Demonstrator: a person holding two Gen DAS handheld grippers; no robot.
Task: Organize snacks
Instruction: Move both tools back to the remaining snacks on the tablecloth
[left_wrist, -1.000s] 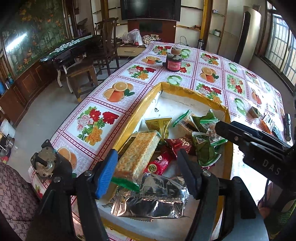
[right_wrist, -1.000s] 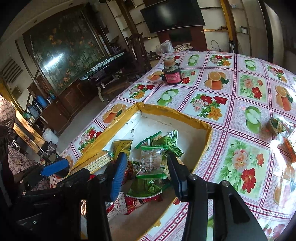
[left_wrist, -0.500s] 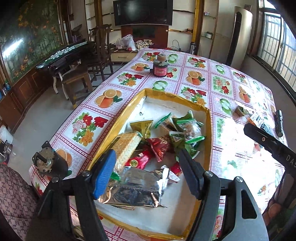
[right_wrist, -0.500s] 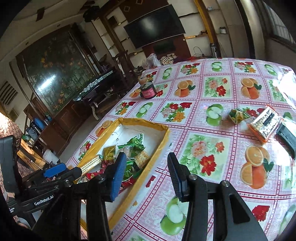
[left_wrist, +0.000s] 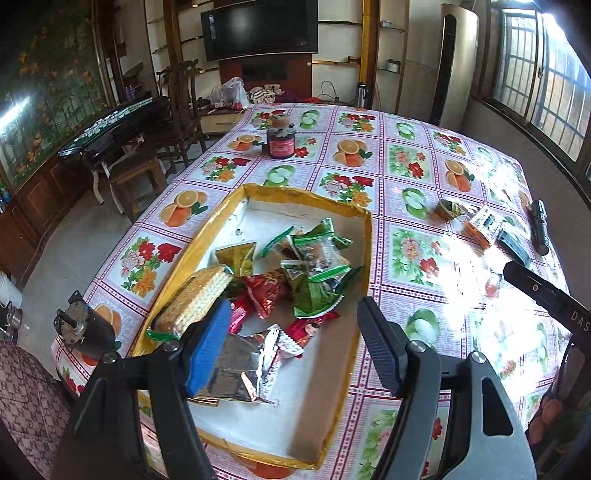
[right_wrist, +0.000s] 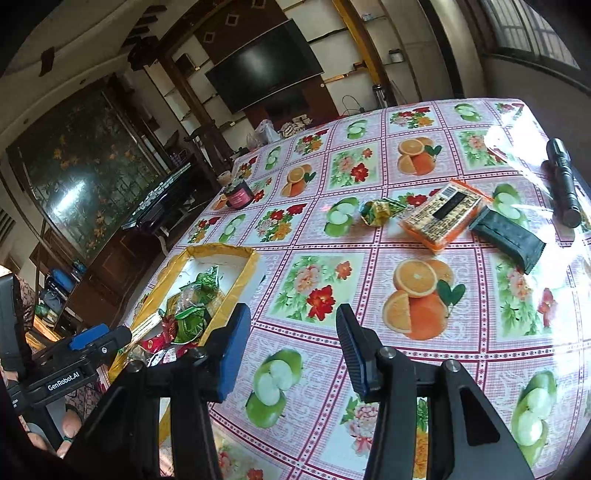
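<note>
The left hand-held gripper (left_wrist: 291, 339) is held open and empty above the near end of the yellow-rimmed tray (left_wrist: 364, 280), with nothing pinched between its pads. Inside the tray a wafer packet (left_wrist: 195, 295) is seen at 9 o'clock, green wrappers (left_wrist: 314, 273) toward 1 o'clock, and a silver foil pack (left_wrist: 236, 365) at 6 o'clock. The right hand-held gripper (right_wrist: 291, 350) is seen with its jaws opening and nothing between them, above the bare fruit-print table (right_wrist: 314, 280). Beyond it, at 1 o'clock, an orange packet (right_wrist: 443, 218), a small green-and-gold sweet (right_wrist: 378, 210) and a black wrapper (right_wrist: 508, 238) are left lying outside the tray, beside a black torch (right_wrist: 563, 182).
</note>
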